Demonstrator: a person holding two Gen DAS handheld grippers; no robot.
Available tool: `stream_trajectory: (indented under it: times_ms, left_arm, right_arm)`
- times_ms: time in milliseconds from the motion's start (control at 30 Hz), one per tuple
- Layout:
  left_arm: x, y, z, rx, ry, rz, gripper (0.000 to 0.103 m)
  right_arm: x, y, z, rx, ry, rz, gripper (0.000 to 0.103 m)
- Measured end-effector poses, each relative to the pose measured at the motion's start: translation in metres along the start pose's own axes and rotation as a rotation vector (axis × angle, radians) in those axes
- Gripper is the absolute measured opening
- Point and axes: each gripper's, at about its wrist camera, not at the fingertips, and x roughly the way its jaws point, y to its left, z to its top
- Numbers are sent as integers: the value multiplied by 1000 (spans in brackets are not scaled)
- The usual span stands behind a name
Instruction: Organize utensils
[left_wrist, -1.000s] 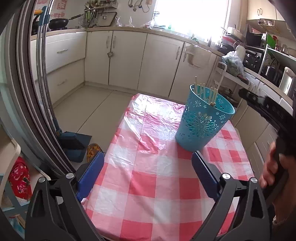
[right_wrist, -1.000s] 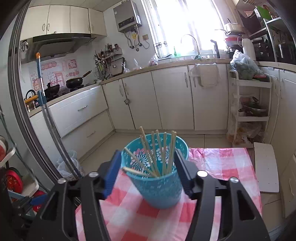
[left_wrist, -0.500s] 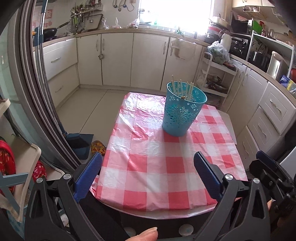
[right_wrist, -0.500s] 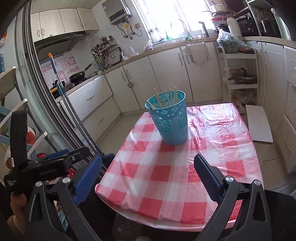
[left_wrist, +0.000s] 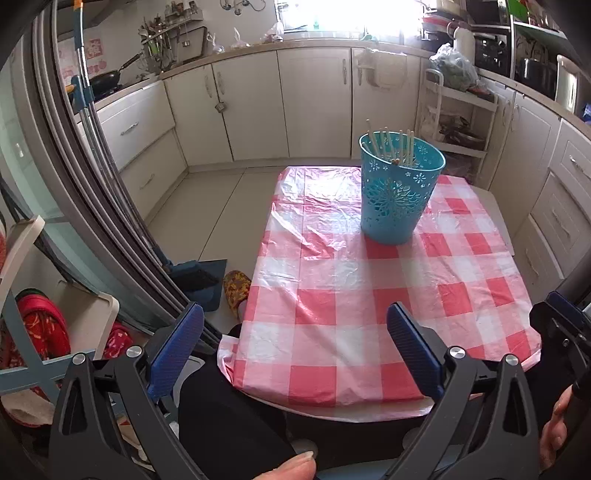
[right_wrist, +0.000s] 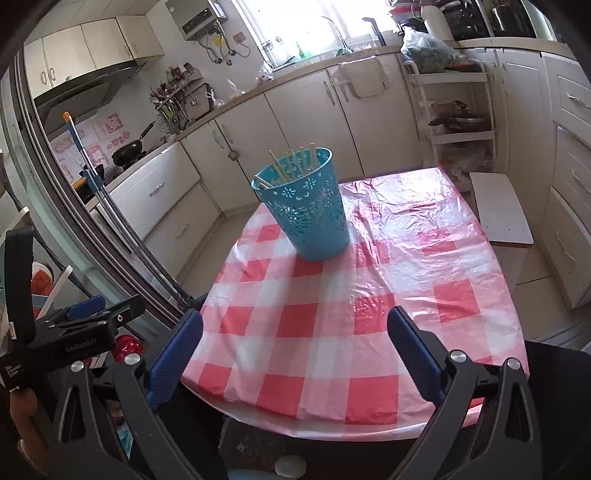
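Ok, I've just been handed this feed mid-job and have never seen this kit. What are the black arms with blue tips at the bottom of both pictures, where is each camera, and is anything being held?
There is no robot: a person holds a hand-held two-finger clamp in each hand, and a fisheye camera on each looks forward along its fingers. In the left wrist view the blue-padded left gripper has its jaws wide apart with nothing between them. In the right wrist view the right gripper is the same: open and holding nothing. Each tool also shows at the edge of the other's picture. Both look over a table with a red-and-white checked plastic tablecloth. On its far half stands a turquoise perforated plastic basket, upright, with pale wooden chopsticks standing inside. I see nothing else lying on the cloth.
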Motion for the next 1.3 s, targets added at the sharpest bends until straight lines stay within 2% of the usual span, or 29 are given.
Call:
stream_trajectory:
  times_ms: [200,367,600,800,1300]
  left_arm:
    - [1,-6,0,38,-6,69,95]
    - [-10,-6,5,34,-37,75,95]
    - [-39,-3,9,7,-98,67,95]
    - [-73,-3,2,-11,-153,64,95]
    - [-138,6,-30,-41,-198,-7,95]
  right_arm:
    - [2,-4,0,30,21,-14,96]
    - [-15,13,7,-7,-25,-7,96]
    - [-57,52,17,-105,-129,-10,96]
    - [-86,78,5,-189,-179,-28,96]
    - [-124,88,-30,-192,-225,-63,96]
